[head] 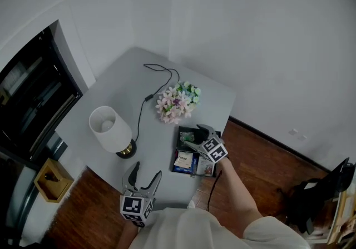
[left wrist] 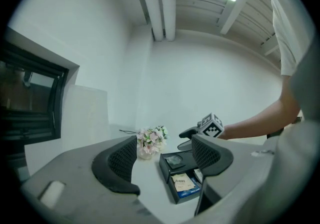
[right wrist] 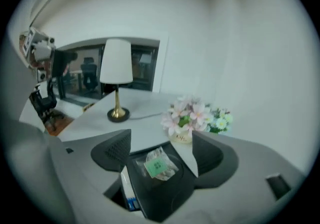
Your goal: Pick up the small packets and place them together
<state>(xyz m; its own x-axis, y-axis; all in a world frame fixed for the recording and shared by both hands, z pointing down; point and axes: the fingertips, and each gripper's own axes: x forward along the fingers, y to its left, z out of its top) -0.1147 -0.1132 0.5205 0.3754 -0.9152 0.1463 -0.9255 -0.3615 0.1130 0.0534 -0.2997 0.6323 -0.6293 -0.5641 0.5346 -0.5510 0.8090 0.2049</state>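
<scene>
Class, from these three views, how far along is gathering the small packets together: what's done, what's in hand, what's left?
Done: a green-labelled packet lies on the black tray beside the blue-and-white packets. In hand: nothing; the right gripper stands open above that packet, the left gripper open and empty. Left: probably little, as no loose packet shows on the table.

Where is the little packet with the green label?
In the right gripper view, the packet lies on the black tray, just in front of the flowers, under the right hand-held gripper.
</scene>
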